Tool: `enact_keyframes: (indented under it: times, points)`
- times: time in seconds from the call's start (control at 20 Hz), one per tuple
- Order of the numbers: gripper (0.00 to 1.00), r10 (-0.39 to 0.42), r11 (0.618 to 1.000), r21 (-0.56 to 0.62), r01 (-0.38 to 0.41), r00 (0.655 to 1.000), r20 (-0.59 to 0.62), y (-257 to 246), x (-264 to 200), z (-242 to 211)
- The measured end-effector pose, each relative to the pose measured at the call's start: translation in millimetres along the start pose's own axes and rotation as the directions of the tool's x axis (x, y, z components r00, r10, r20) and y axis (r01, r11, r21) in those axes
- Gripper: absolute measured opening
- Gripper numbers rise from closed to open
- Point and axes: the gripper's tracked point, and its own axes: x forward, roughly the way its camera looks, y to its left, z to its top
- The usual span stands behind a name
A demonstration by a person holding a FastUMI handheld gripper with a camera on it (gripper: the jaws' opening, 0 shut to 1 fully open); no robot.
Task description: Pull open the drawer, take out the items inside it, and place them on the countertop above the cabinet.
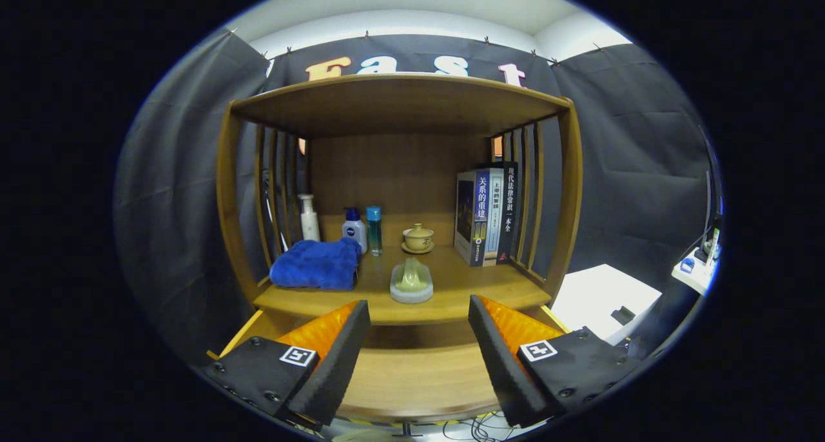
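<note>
Ahead, a pale green dispenser (411,281) sits on the countertop (464,287) beyond the hand-held gripper's (419,339) parted fingers.

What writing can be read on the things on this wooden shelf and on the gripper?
"关系的重建": spine of the blue book.
"现代法律常识一本全": spine of the black book.
Pale book between them: too small to read.
Print on the blue-capped bottle: blurred.
Open gripper, nothing between its fingers: a square patterned marker on each side, no words.
</note>
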Motion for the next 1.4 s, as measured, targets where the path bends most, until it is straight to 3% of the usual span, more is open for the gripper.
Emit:
enact_keyframes:
  times: [0.5,0.8,1.4]
  points:
    - [0.97,0.021,0.999,-0.033,-0.024,0.998,-0.064,12.4,-44.8,-80.6]
    - [0.98,-0.004,1.0,0.0,0.004,0.993,-0.122,5.0,-47.6,-117.9]
    - [0.97,0.028,0.999,0.03,-0.023,0.989,-0.146,6.1,-43.3,-139.0]
